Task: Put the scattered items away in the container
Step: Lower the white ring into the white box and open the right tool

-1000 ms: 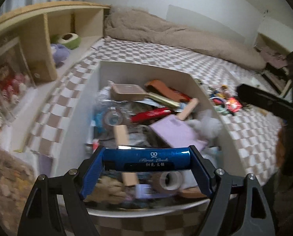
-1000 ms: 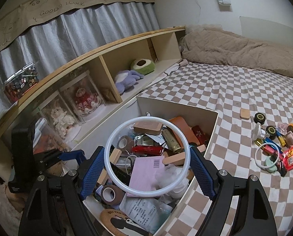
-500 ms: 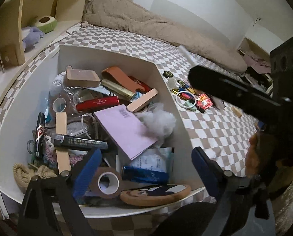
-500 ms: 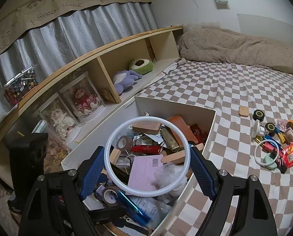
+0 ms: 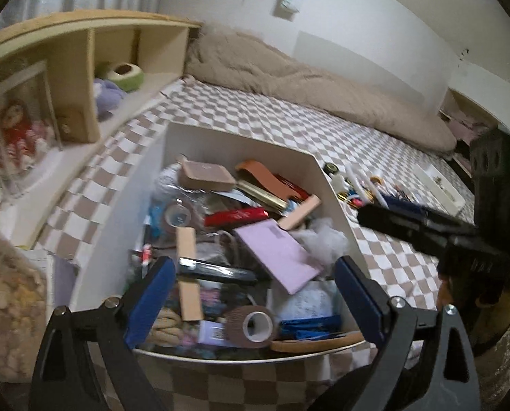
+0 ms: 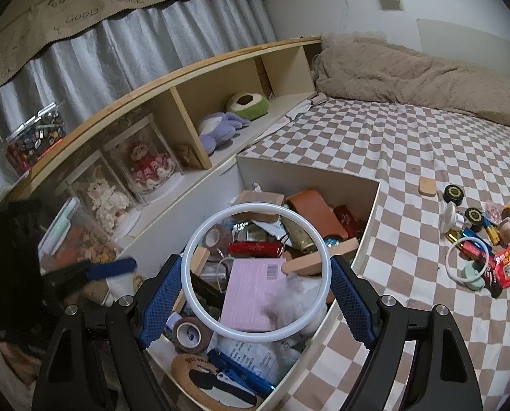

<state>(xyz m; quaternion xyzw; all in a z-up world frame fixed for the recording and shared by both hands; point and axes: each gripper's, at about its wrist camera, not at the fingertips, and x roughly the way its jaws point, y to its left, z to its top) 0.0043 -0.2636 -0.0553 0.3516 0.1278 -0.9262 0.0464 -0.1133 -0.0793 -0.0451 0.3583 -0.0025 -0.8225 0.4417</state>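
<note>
White smooth plastic ring [image 6: 260,272] pinched by right hand-held gripper [image 6: 260,294] over cluttered white box [image 6: 368,226], left hand-held gripper [image 5: 255,296] spread, empty.

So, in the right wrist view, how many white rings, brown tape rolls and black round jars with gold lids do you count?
White rings: 2
Brown tape rolls: 2
Black round jars: 2
Total: 6

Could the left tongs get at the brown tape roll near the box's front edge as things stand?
Probably yes: the left tongs are open and empty above the box, and the brown tape roll lies on top, uncovered.
</note>
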